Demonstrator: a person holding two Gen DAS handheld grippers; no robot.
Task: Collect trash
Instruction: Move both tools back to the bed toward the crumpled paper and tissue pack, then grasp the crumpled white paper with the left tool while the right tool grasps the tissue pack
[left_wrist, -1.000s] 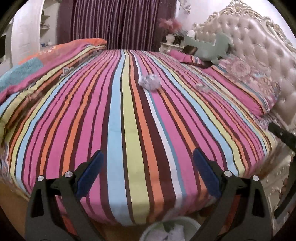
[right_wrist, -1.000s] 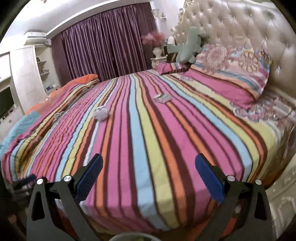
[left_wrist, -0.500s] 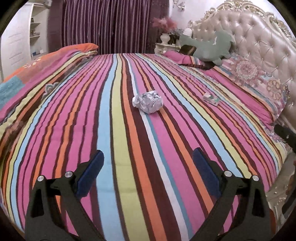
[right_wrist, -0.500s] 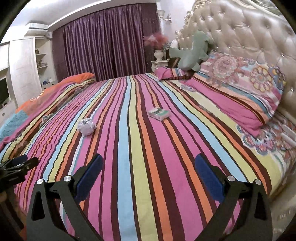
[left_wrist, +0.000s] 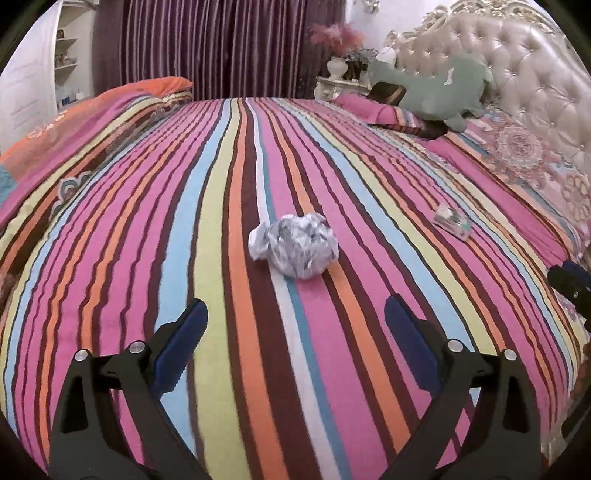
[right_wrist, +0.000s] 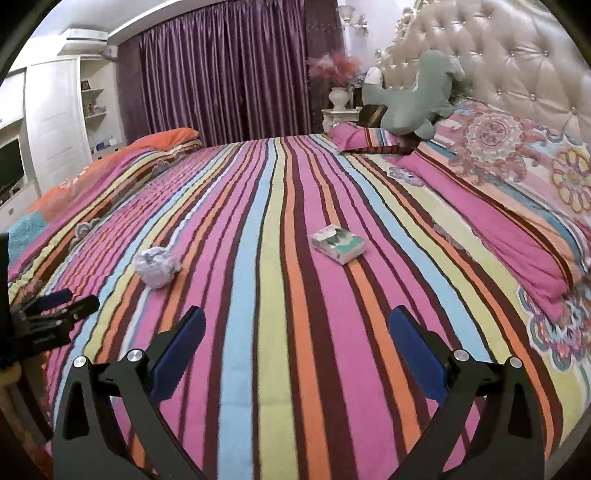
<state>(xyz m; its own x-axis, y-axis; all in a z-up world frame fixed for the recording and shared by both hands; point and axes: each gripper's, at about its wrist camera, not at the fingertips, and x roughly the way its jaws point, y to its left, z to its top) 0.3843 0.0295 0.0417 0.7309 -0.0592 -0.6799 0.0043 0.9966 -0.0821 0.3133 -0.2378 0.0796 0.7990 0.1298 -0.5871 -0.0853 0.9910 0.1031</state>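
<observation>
A crumpled ball of white-grey paper (left_wrist: 295, 245) lies on the striped bedspread (left_wrist: 207, 229), just ahead of my left gripper (left_wrist: 293, 317), which is open and empty. The ball also shows in the right wrist view (right_wrist: 157, 266), to the left. A small green-and-white carton (right_wrist: 338, 243) lies flat on the bed ahead of my right gripper (right_wrist: 295, 325), which is open and empty. The carton shows at the right in the left wrist view (left_wrist: 452, 221). The left gripper's tip shows at the left edge of the right wrist view (right_wrist: 55, 302).
Patterned pillows (right_wrist: 517, 177) and a green plush toy (right_wrist: 413, 99) lie against the tufted headboard (right_wrist: 517, 62) at right. A folded orange quilt (right_wrist: 110, 166) lies along the bed's left side. Purple curtains (right_wrist: 229, 74) and a nightstand with a vase (right_wrist: 340, 107) stand behind.
Both grippers have moved forward over the bed. The paper ball and the carton are now much nearer. A white bin seen below the bed edge has dropped out of view.
</observation>
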